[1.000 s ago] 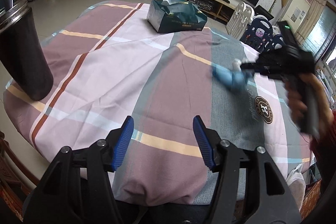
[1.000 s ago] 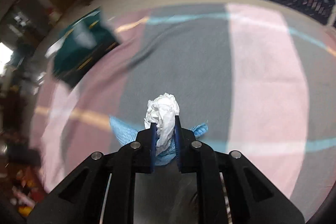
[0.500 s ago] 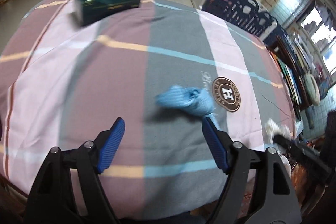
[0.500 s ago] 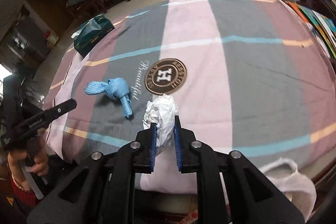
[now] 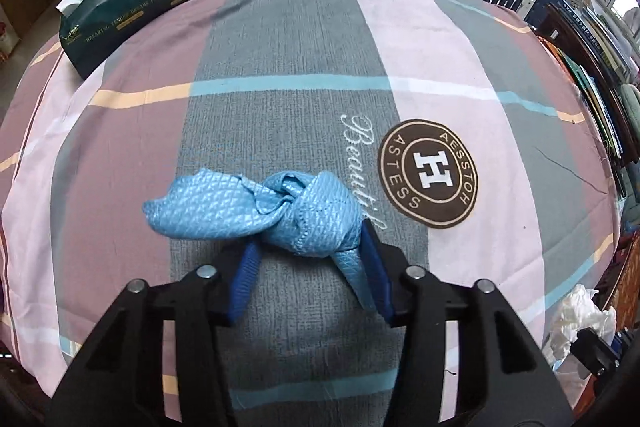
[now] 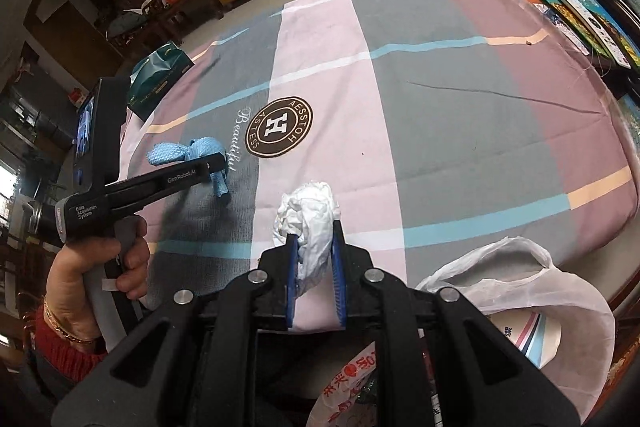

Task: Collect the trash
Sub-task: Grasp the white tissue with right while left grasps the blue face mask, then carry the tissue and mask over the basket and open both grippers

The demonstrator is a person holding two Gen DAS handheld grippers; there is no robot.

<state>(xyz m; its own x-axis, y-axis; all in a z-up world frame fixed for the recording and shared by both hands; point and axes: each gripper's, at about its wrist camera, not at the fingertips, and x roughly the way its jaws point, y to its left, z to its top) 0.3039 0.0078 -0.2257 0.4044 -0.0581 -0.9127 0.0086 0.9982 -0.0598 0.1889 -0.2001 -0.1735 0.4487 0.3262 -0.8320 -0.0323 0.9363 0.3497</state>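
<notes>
Straddling the knotted blue cloth (image 5: pixel 276 211), left gripper (image 5: pixel 310 259) jaws wide; right gripper (image 6: pixel 314 259) jaws pinching crumpled white tissue (image 6: pixel 308 215).

Both wrist views low over tablecloth (image 5: pixel 280 39)

Black tool (image 6: pixel 314 259), blue pads (image 6: pixel 291 267), silver screws; hand (image 6: pixel 86 263) red-sleeved, bangle perhaps gold.

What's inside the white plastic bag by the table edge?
Through the white plastic bag's mouth shows striped printed packaging. Anything deeper is covered by the bag's film and the right gripper.
</notes>
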